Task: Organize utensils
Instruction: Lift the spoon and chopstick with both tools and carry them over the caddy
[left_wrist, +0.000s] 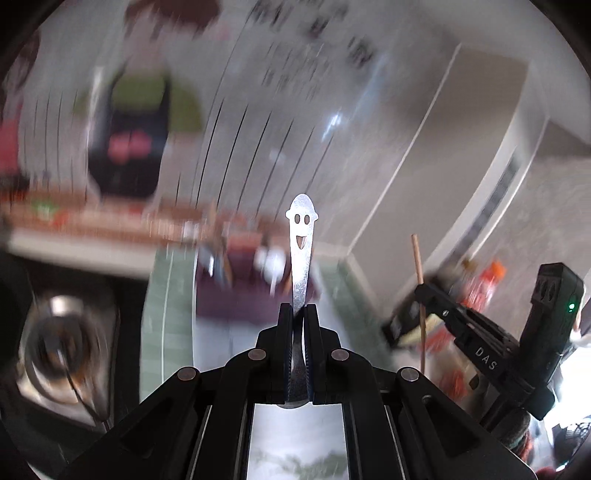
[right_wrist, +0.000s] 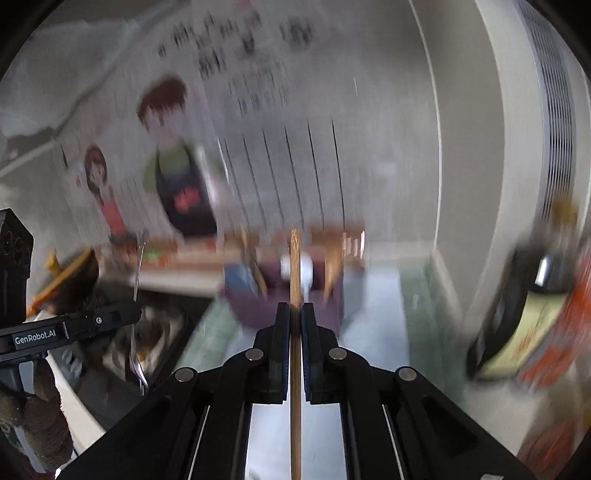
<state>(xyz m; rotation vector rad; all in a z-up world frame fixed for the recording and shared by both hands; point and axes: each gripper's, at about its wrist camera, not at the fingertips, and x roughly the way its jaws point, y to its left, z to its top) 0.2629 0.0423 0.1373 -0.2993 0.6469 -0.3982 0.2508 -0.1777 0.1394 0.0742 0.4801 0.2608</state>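
My left gripper (left_wrist: 298, 309) is shut on a metal spoon (left_wrist: 302, 243) whose handle end, cut with a smiling face, stands upright ahead of the jaws. My right gripper (right_wrist: 294, 307) is shut on a wooden chopstick (right_wrist: 295, 266) that points straight up between the jaws. A purple utensil holder (left_wrist: 255, 295) with several utensils in it stands ahead on the counter; in the right wrist view the holder (right_wrist: 288, 295) is just behind the chopstick. The right gripper (left_wrist: 424, 291) with its chopstick shows at the right of the left wrist view. The left gripper (right_wrist: 125, 314) shows at the left of the right wrist view.
The background is motion-blurred. A white tiled wall with a cartoon poster (right_wrist: 177, 166) rises behind. A sink with a metal pot (left_wrist: 62, 350) lies at the left. Sauce bottles (right_wrist: 535, 314) stand at the right. A wooden ledge (left_wrist: 110, 221) runs along the wall.
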